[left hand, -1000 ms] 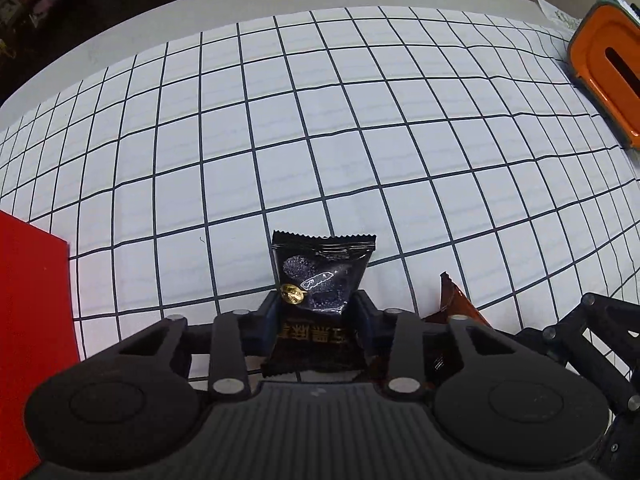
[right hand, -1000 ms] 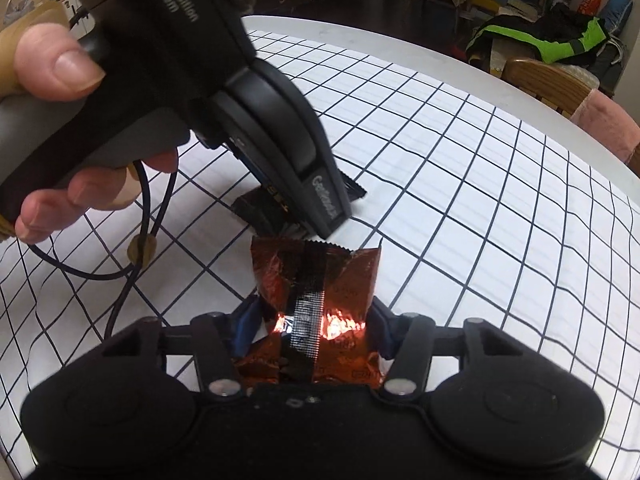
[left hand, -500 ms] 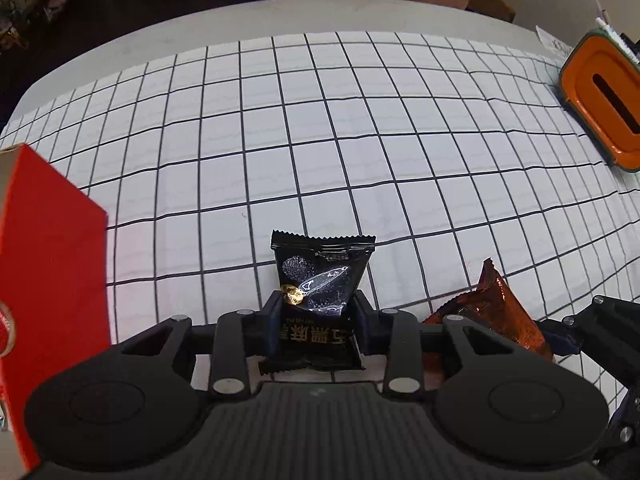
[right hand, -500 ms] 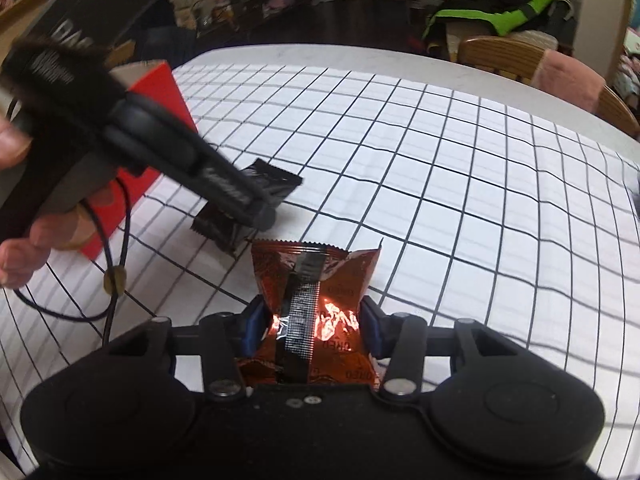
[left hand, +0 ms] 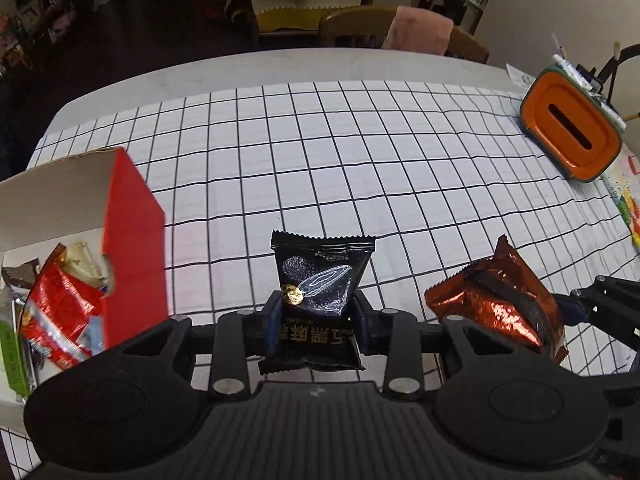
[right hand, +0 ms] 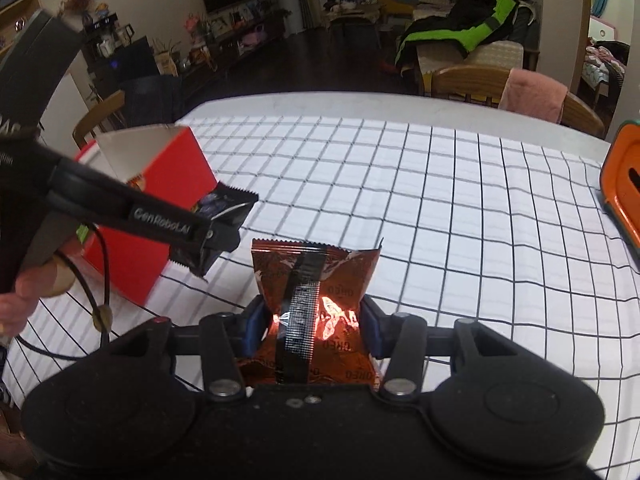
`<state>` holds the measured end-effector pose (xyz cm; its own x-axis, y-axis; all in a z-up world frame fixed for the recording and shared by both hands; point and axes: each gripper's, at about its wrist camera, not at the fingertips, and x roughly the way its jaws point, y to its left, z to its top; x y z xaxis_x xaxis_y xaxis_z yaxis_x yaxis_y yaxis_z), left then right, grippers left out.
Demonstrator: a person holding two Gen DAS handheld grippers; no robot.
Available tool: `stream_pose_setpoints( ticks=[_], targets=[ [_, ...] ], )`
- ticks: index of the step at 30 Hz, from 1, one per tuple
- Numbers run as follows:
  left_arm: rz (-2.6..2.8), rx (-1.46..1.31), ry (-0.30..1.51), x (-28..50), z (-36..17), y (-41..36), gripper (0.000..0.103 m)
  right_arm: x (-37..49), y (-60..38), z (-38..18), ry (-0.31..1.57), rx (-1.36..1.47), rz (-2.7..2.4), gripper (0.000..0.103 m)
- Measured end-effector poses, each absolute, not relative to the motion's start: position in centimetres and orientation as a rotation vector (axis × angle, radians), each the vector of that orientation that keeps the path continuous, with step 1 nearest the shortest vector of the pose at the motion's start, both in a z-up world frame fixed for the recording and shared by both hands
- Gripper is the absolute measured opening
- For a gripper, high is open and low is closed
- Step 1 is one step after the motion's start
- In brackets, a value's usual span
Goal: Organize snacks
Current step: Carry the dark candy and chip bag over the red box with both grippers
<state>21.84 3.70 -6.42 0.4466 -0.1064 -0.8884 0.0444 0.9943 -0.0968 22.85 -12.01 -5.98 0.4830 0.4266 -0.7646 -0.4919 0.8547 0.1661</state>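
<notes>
My left gripper (left hand: 316, 326) is shut on a black snack packet (left hand: 322, 284) and holds it above the checked tablecloth. To its left stands an open red box (left hand: 134, 240) with several snack packets (left hand: 60, 304) inside. My right gripper (right hand: 312, 330) is shut on a shiny orange-brown packet (right hand: 316, 280), also seen in the left wrist view as the orange-brown packet (left hand: 500, 296) at the right. In the right wrist view the left gripper (right hand: 216, 232) hangs with the black packet (right hand: 224, 206) in front of the red box (right hand: 160, 200).
An orange and green tissue holder (left hand: 570, 132) sits at the table's far right, with colourful paper (left hand: 628, 200) beside it. Wooden chairs (left hand: 360, 30) with a pink cloth stand beyond the far edge. A hand (right hand: 24, 292) and a cable (right hand: 100, 280) are at the left.
Both grippers have risen with their packets and tilted up, so more of the room shows. The red box has come into the left wrist view, its inside now visible.
</notes>
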Motion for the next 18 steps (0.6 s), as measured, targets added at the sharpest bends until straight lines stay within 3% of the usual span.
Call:
stream_pose_setpoints(
  ticks=[18],
  targets=[
    [-0.024,-0.095,1.042,15.1,-1.8,15.4,0.034,20.2,-0.8,-2.2,0.89,-0.068,0.631,0.047]
  ],
)
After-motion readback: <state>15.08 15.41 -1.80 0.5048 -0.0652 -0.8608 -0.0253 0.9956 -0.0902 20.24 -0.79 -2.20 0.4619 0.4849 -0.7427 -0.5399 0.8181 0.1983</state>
